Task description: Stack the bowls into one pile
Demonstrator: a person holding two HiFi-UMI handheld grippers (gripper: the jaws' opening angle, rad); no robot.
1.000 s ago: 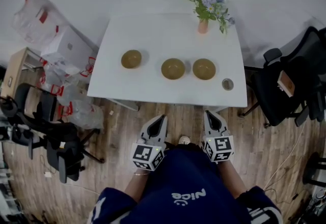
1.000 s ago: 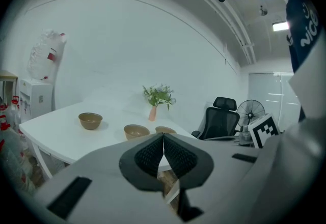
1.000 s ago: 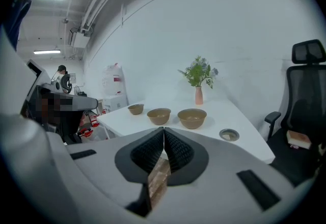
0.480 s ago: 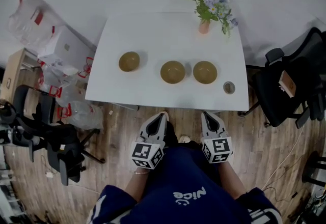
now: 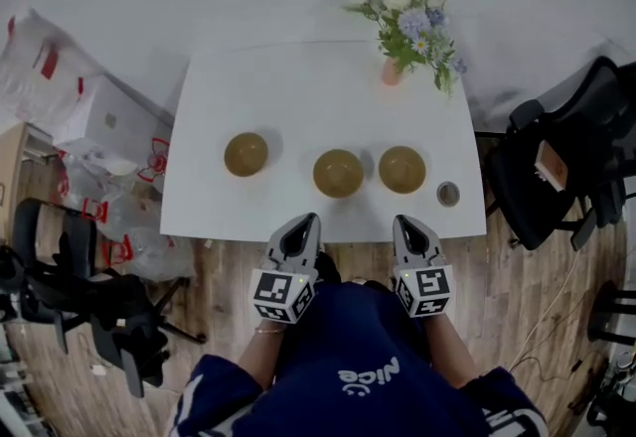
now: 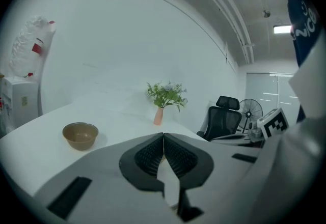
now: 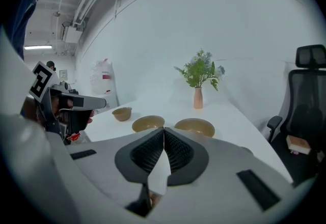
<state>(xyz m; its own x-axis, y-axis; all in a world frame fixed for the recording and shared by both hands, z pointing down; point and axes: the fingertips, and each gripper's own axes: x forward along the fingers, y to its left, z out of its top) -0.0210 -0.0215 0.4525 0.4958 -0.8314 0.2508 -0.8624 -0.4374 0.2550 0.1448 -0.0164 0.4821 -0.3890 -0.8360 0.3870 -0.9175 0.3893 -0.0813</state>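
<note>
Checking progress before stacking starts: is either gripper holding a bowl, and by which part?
Nothing held: left gripper and right gripper both have jaws shut, empty.

A white table [image 5: 318, 92] is carrying 5 things. On its near half, a left bowl [image 5: 245, 154], a middle bowl [image 5: 338, 173] and a right bowl [image 5: 401, 169] are sitting upright in 1 row. The left bowl is standing apart, toward the left edge. The other 2 are sitting just beside each other. A small round object [image 5: 448, 194] is resting by the near right corner. A pink vase [image 5: 394, 73] of flowers is standing near the far edge, right of centre.
</note>
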